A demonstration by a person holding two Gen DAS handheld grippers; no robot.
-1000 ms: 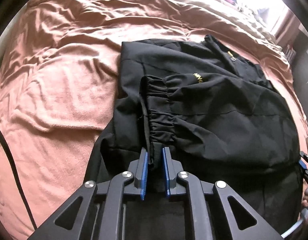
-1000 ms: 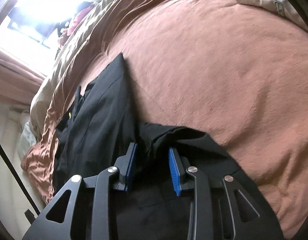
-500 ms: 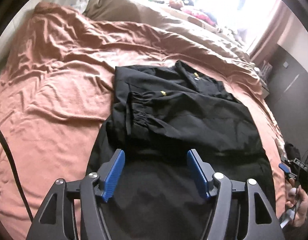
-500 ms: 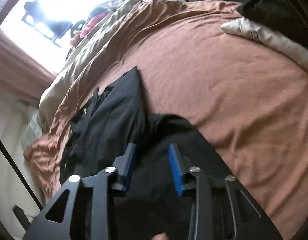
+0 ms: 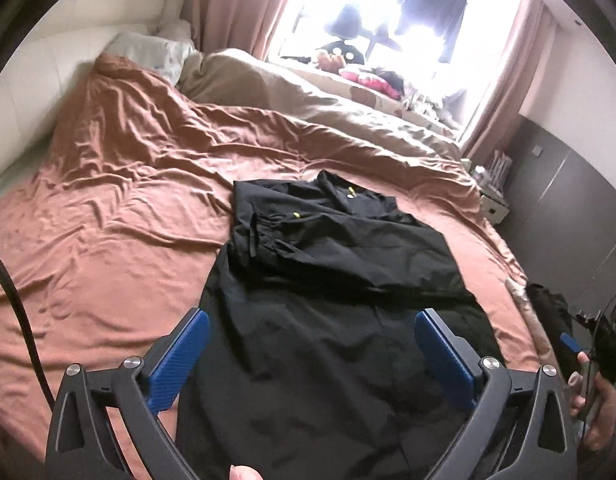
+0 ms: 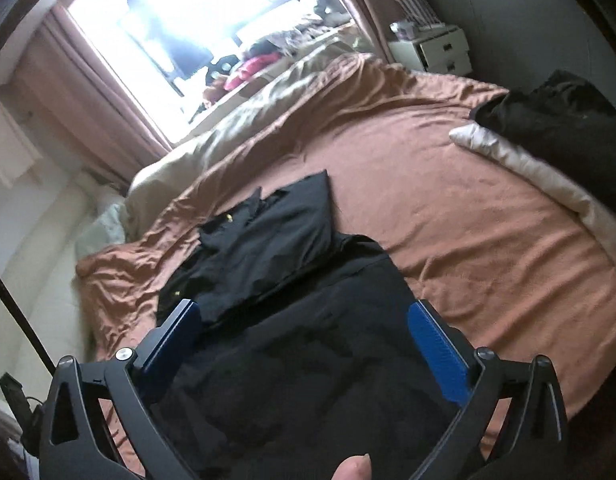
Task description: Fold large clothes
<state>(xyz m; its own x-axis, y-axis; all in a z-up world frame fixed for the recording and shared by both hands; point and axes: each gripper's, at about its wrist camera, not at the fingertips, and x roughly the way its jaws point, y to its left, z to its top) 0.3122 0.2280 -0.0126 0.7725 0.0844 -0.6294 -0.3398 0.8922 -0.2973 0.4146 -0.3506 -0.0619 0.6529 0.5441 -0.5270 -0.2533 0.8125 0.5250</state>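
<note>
The left hand-held gripper (image 5: 309, 354) hangs above the near end of a black jacket (image 5: 331, 280), its blue pads (image 5: 178, 360) spread far apart and still opening, with nothing pinched between them; the cloth lies below the gap, untouched. The right hand-held gripper (image 6: 304, 350) is likewise released, its jaws opening wide over the same black jacket (image 6: 292, 320) and gripping nothing. A fingertip (image 6: 353, 468) shows at the bottom edge of the right wrist view, and in the left wrist view a hand (image 5: 591, 396) at the right border holds the other tool. The jacket lies flat on the bed's rust-brown sheet (image 5: 120, 216), a sleeve with a gathered cuff (image 5: 254, 236) folded across its chest, collar pointing toward the window (image 5: 391, 12). Beyond it a beige duvet (image 5: 308, 104) is bunched along the far side of the bed. Well apart from the jacket, at the right of the right wrist view, a dark garment (image 6: 559, 120) rests on a white one (image 6: 519, 168). Pink curtains (image 5: 236, 4) frame the bright window.
</note>
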